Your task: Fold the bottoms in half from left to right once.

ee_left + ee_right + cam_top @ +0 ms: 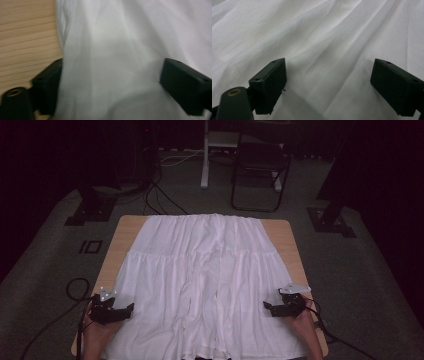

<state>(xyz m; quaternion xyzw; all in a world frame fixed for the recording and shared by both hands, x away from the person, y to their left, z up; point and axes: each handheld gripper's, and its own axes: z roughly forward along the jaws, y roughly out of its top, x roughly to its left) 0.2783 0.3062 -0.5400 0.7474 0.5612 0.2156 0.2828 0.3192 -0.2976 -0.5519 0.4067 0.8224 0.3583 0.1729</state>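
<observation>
A white pleated garment (210,280) lies spread flat over most of the wooden table (129,227), its gathered end at the far side. My left gripper (131,309) sits at the garment's near left edge, pointing right. Its jaws stand wide apart in the left gripper view (111,80), with a loose fold of the white cloth (125,37) lying between them beside bare table wood (25,37). My right gripper (267,307) rests at the near right edge, pointing left. It is open (328,85) just over the cloth (324,32), with nothing gripped.
Narrow strips of bare table run along both sides of the garment. Behind the table stand a dark folding chair (260,165), a white stand post (205,160) and two black floor bases (92,210) (332,220). Cables (75,287) trail over the grey floor at the left.
</observation>
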